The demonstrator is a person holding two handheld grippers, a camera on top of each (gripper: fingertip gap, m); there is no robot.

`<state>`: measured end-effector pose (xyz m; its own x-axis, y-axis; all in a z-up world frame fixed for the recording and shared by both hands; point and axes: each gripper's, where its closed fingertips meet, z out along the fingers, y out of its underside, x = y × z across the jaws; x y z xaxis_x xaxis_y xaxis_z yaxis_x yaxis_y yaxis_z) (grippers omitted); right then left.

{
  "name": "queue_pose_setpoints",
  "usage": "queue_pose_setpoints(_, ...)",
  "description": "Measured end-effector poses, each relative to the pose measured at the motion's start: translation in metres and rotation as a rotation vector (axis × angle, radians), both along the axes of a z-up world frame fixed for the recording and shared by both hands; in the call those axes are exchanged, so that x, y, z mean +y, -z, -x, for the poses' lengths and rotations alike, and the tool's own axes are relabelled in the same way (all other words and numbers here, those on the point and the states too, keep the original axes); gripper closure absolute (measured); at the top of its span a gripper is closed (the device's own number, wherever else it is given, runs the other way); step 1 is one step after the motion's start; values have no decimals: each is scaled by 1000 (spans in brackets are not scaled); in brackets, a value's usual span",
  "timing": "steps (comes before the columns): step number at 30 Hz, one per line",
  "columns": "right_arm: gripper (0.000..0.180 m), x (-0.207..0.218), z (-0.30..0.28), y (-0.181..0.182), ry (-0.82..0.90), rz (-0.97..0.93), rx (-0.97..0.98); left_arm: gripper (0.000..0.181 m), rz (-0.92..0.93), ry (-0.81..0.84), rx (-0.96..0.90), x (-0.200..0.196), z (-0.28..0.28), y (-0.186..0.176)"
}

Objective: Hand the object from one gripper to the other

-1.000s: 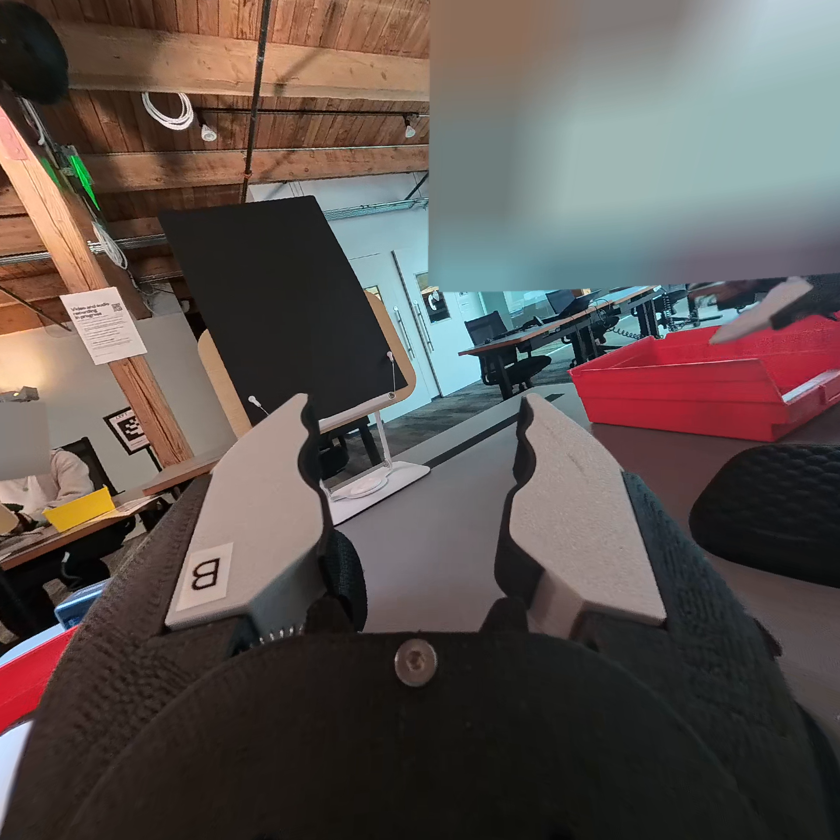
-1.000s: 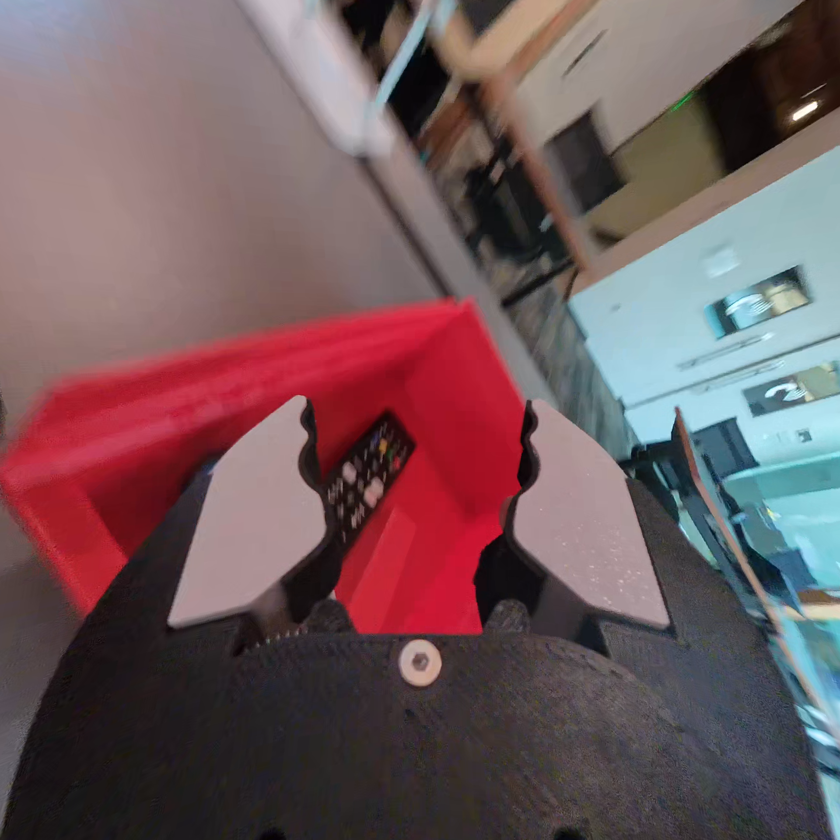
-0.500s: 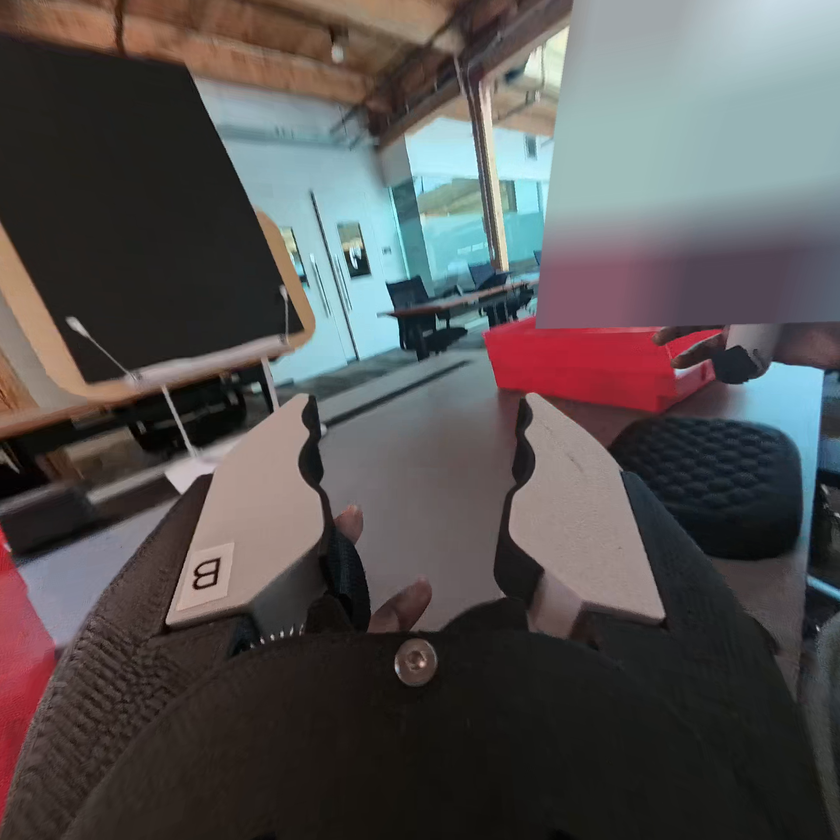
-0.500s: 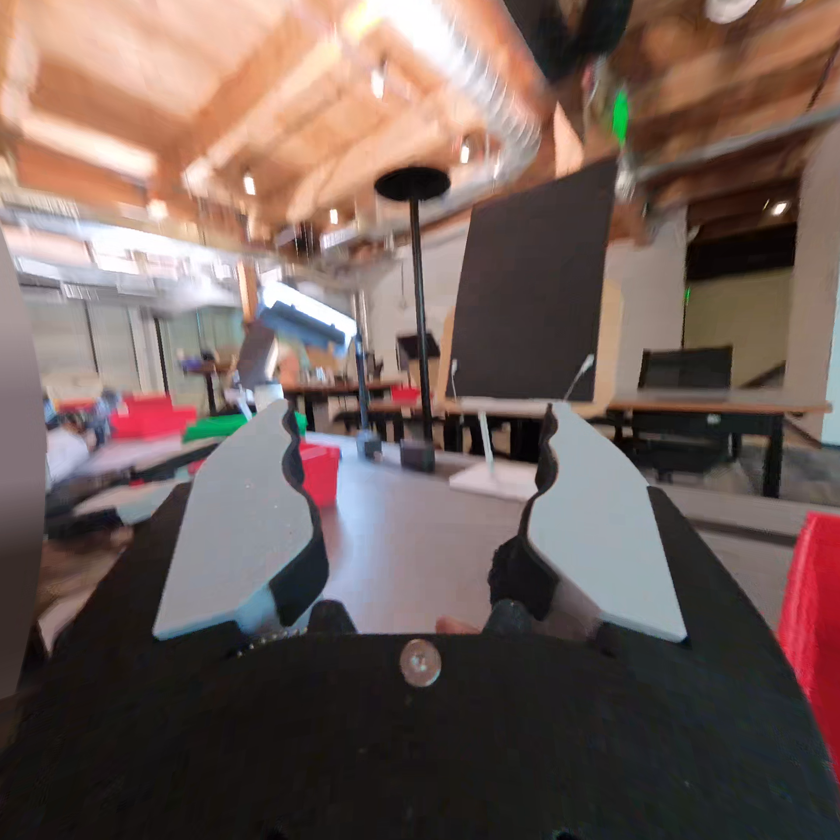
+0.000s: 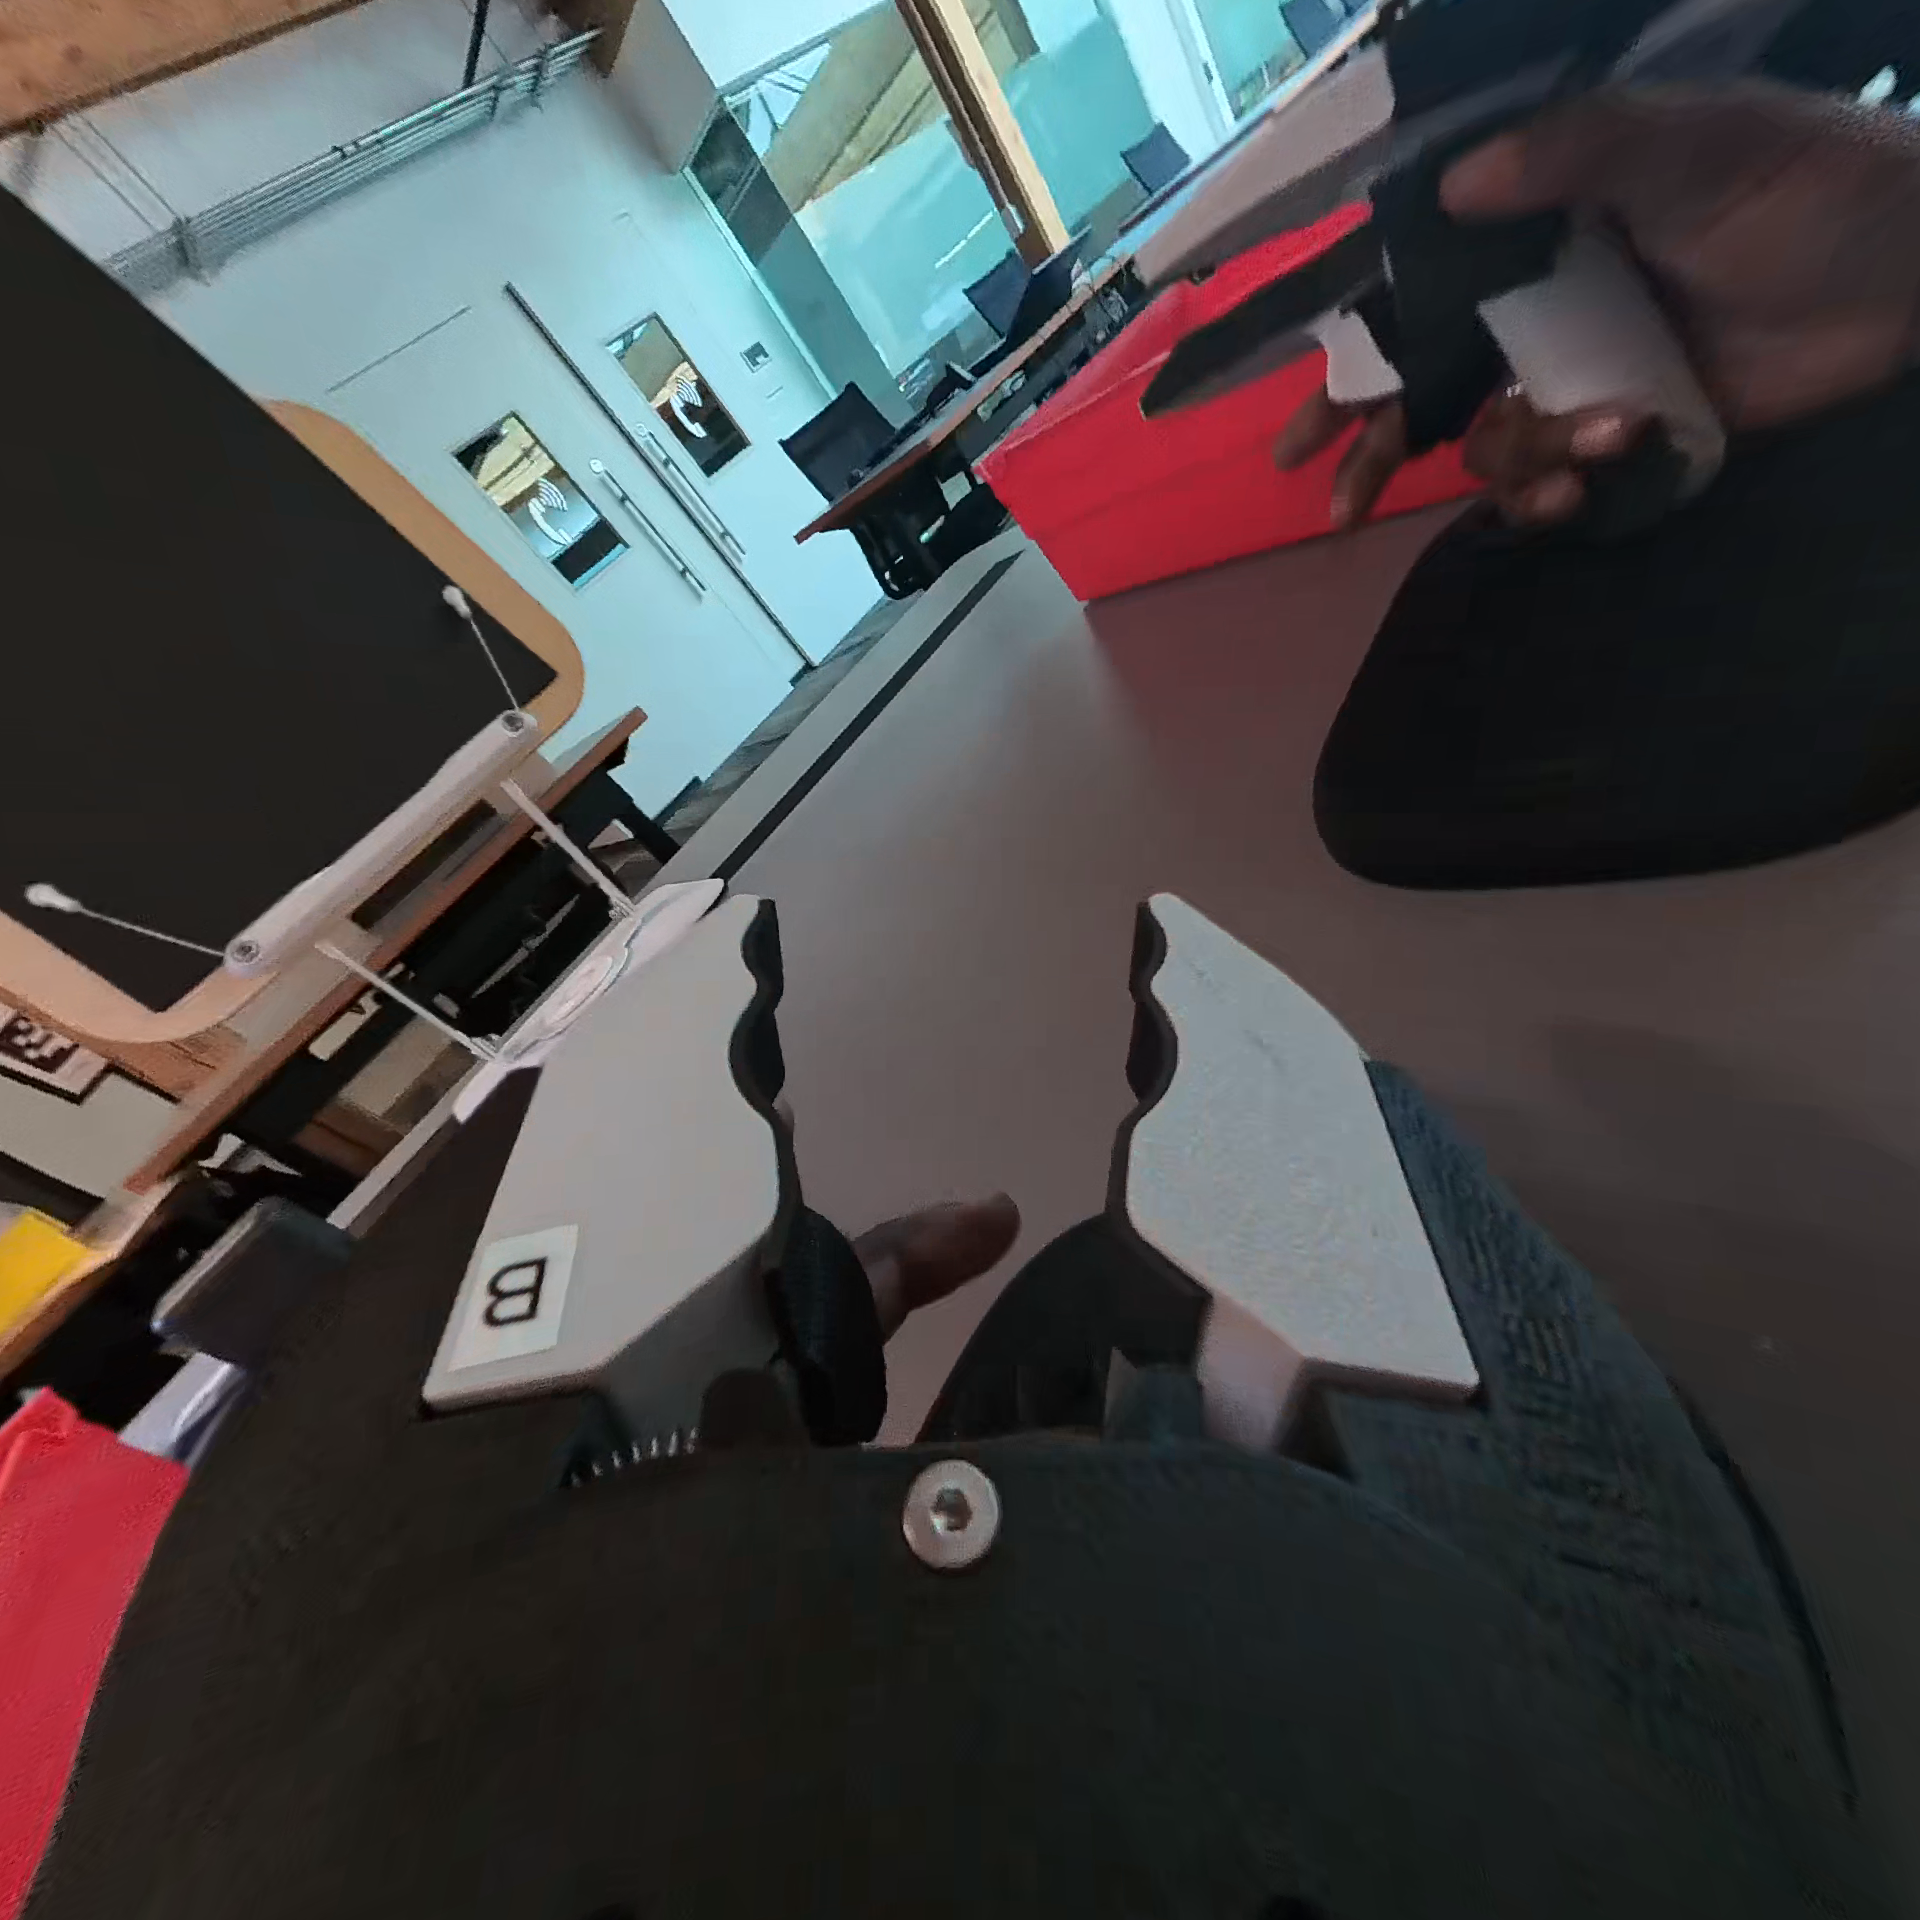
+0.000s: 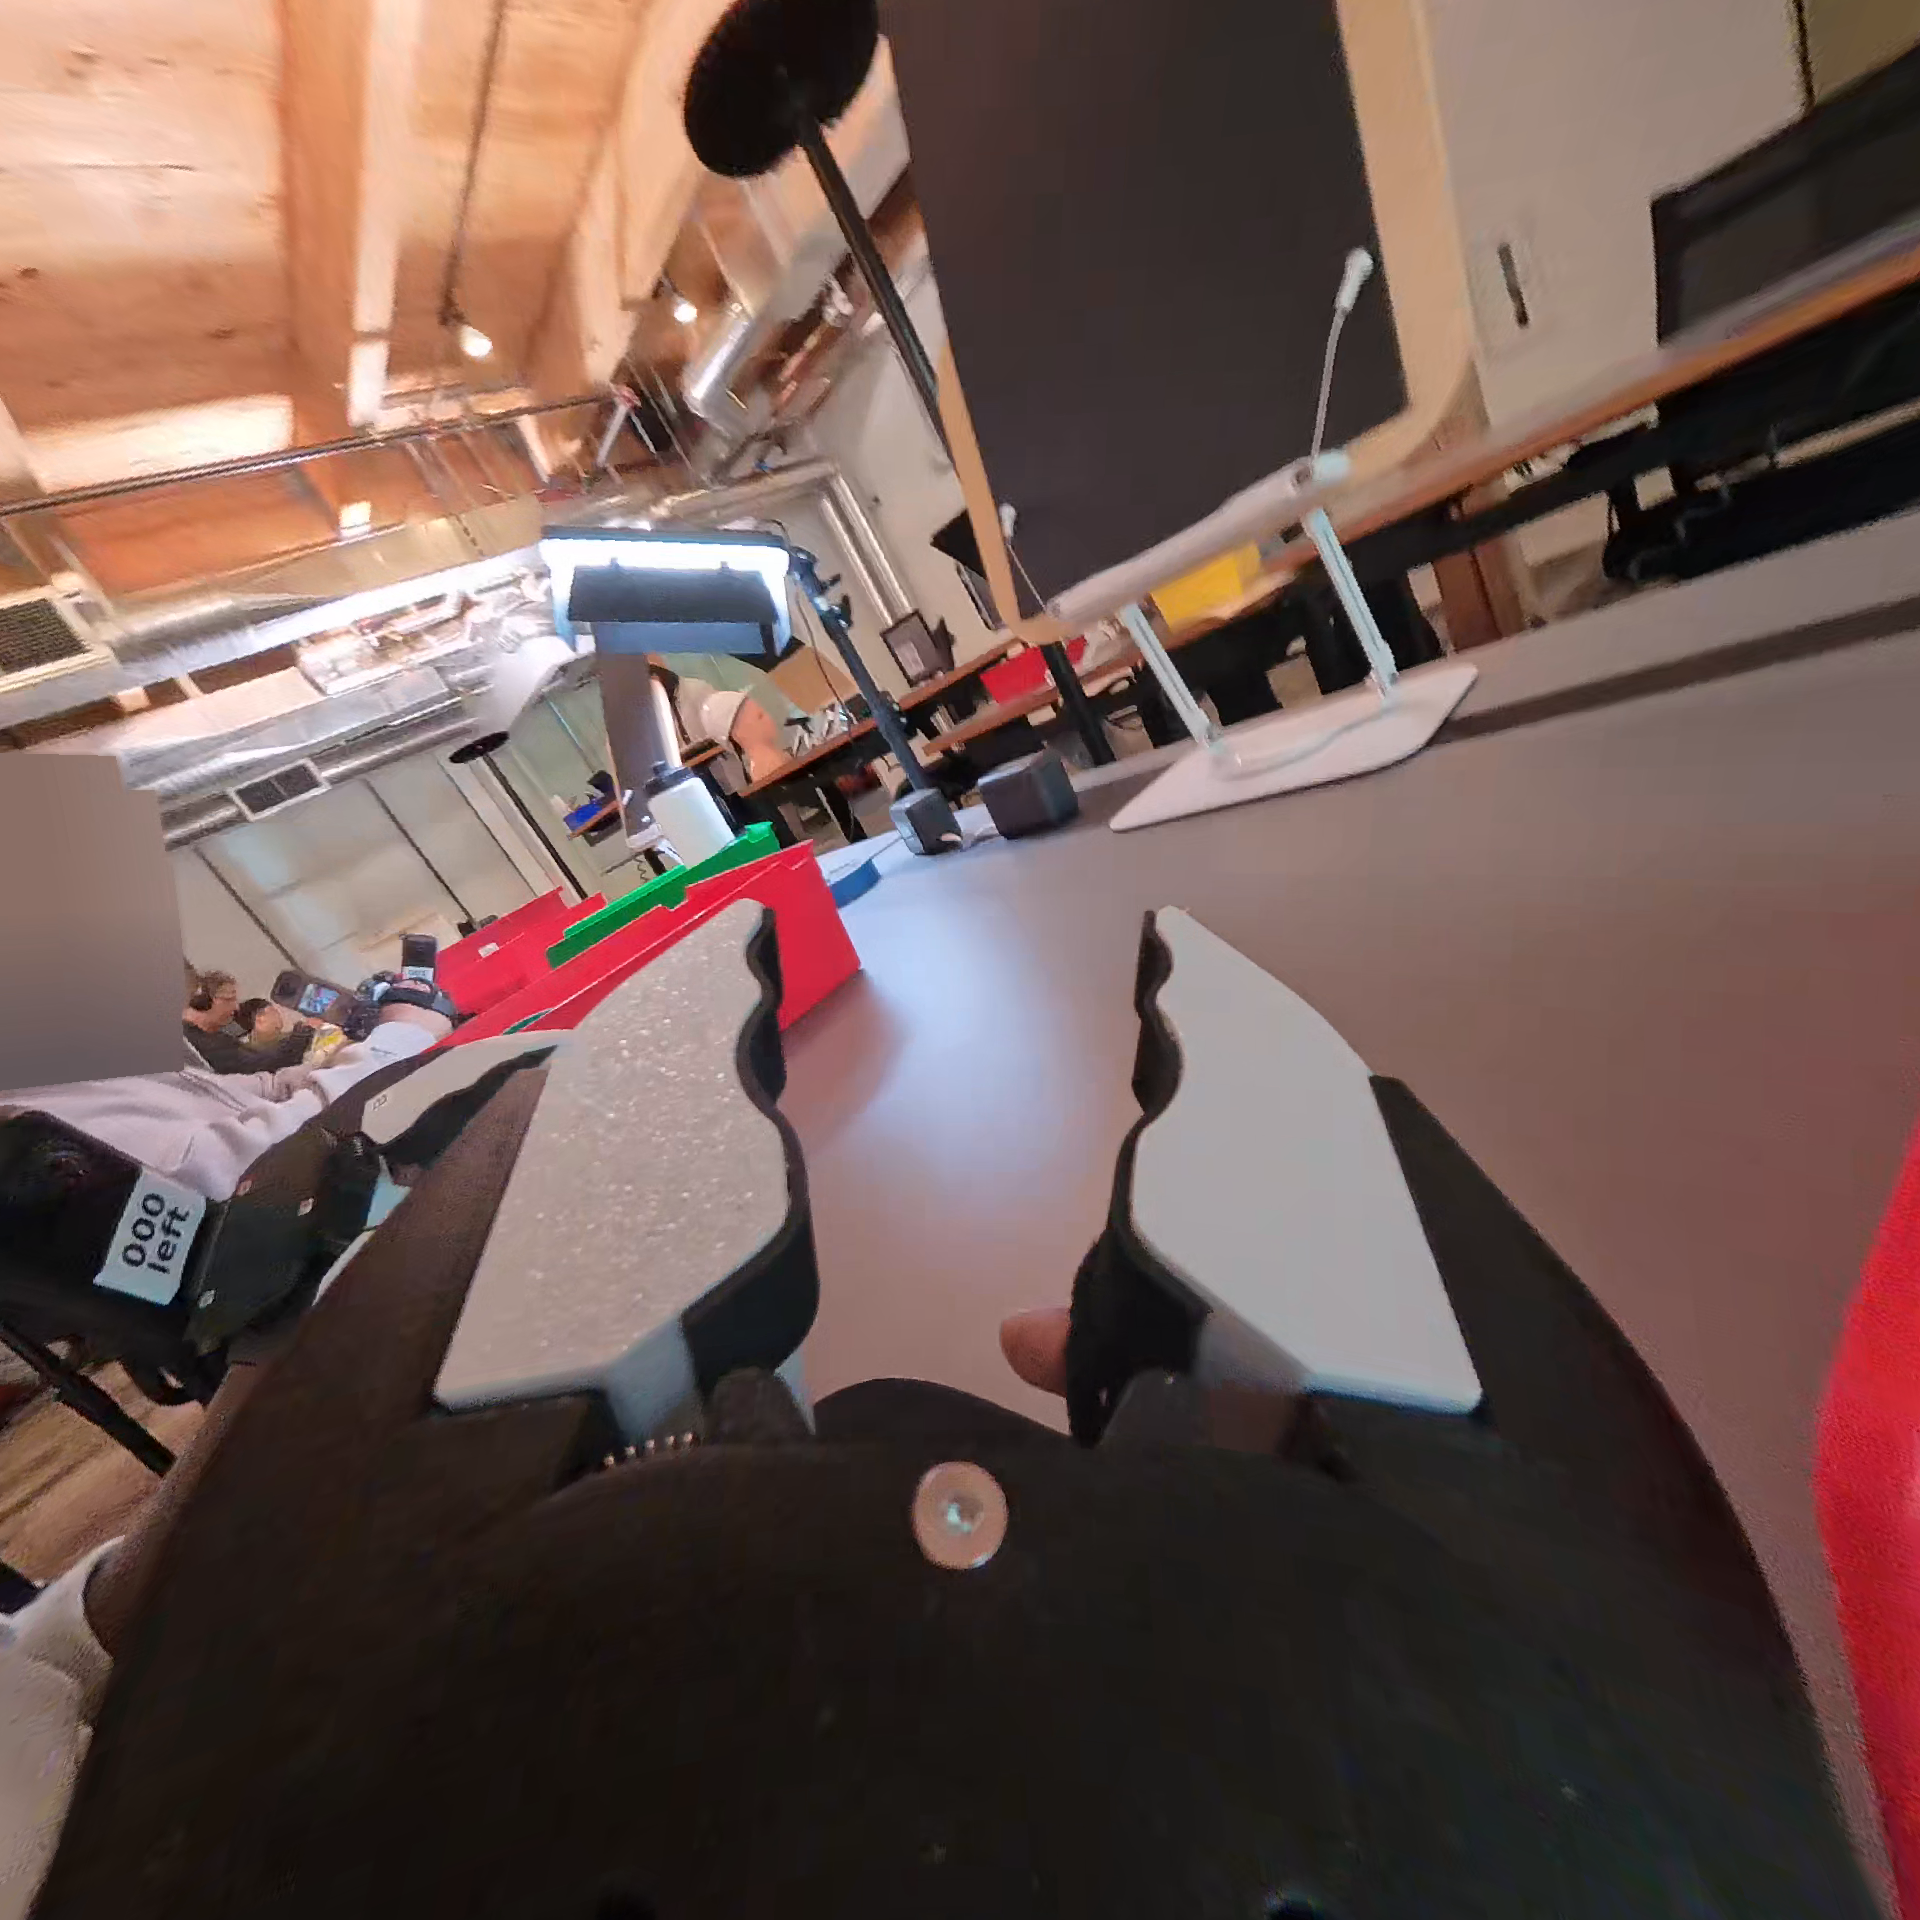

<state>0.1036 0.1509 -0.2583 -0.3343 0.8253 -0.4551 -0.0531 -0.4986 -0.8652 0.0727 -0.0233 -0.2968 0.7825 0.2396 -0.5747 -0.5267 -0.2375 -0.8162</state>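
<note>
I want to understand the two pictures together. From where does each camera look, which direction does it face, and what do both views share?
Left wrist view: sits on the left gripper, low over the grey table, facing the red bin; its open fingers, a fingertip and the right gripper show.
Right wrist view: sits on the right gripper, facing red and green bins; its open fingers and the left gripper show.
Shared: the table and the black board on a white stand.

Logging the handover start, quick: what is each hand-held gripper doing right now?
Left hand-held gripper: open, holding nothing.
Right hand-held gripper: open, holding nothing.
</note>
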Motion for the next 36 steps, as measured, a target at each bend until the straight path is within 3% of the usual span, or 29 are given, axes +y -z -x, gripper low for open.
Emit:
queue_pose_setpoints(6,116,-25,0,3,21,-253,12,117,78,44,38,4,-8,11)
queue_pose_setpoints(14,125,-21,-3,-1,27,-215,44,119,115,23,128,6,-10,17)
queue_pose_setpoints(19,125,-22,-3,-1,31,-234,42,119,-83,55,-119,-16,-7,-20)
queue_pose_setpoints(24,126,-21,-2,0,34,-228,37,119,-281,67,-344,-71,9,-76)
queue_pose_setpoints(26,126,-21,-2,0,36,-227,36,119,-292,-35,-330,-103,28,-90)
queue_pose_setpoints(28,126,-21,-2,0,36,-229,37,119,-235,-239,-264,-141,56,-89)
queue_pose_setpoints(30,126,-21,-2,0,37,-230,37,119,-120,-504,-230,-185,89,-74)
queue_pose_setpoints(32,127,-22,-2,0,37,-232,40,119,54,-702,-339,-222,109,-38)
queue_pose_setpoints(34,127,-22,-2,-1,39,-235,44,119,198,-751,-457,-238,113,-4)
queue_pose_setpoints(36,127,-22,-3,-1,44,-242,50,118,249,-772,-455,-246,119,10)
